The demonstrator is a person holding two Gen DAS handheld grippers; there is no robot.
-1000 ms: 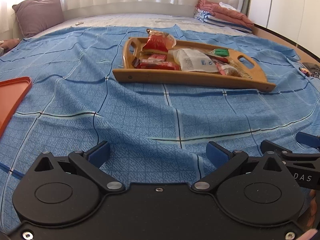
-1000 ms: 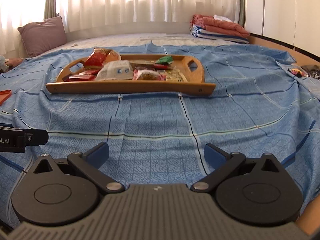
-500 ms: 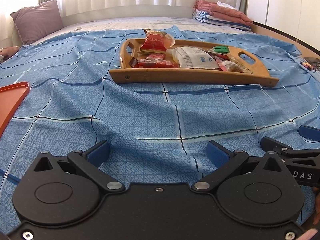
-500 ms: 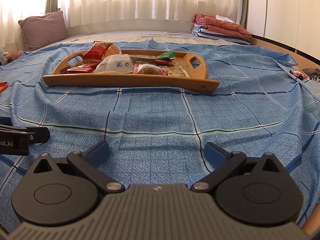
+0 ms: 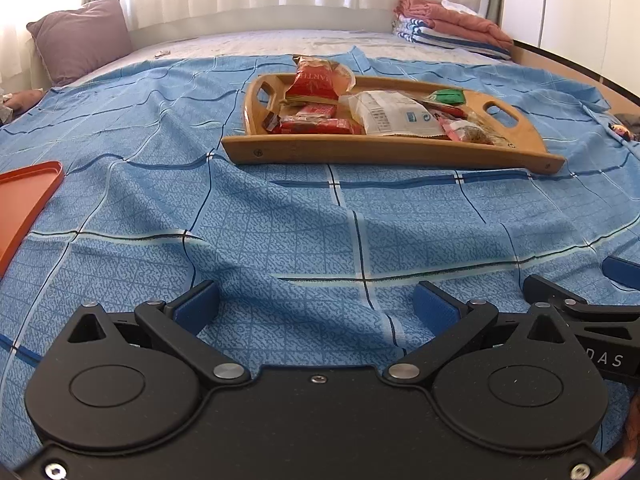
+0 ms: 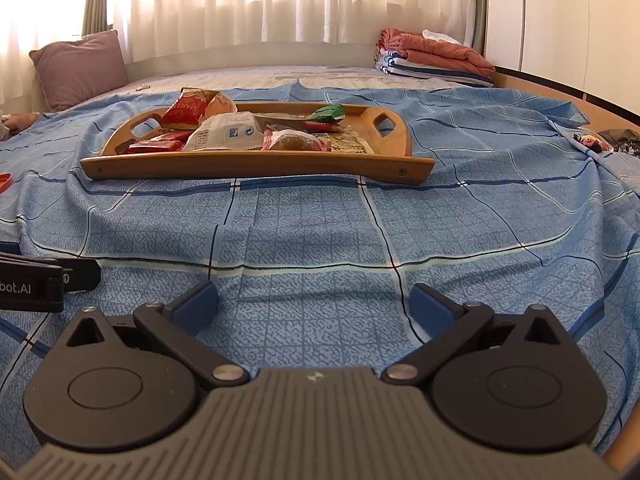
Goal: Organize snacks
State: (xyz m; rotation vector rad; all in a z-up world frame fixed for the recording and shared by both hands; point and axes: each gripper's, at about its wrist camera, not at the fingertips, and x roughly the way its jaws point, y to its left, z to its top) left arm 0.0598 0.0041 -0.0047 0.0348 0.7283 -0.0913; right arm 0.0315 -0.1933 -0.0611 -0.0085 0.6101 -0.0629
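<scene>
A wooden tray with two handles sits on the blue checked bedspread ahead of both grippers. It holds several snack packets: a red bag, red bars, a white packet, a green packet and a clear nut packet. My left gripper is open and empty, low over the bedspread, well short of the tray. My right gripper is open and empty, beside the left one.
An orange tray lies at the left on the bedspread. A mauve pillow stands at the back left. Folded towels are stacked at the back right. The bed's wooden edge runs along the right.
Both grippers have tilted and shifted slightly, so the wooden tray sits a little differently in view. Both stay open and empty.
</scene>
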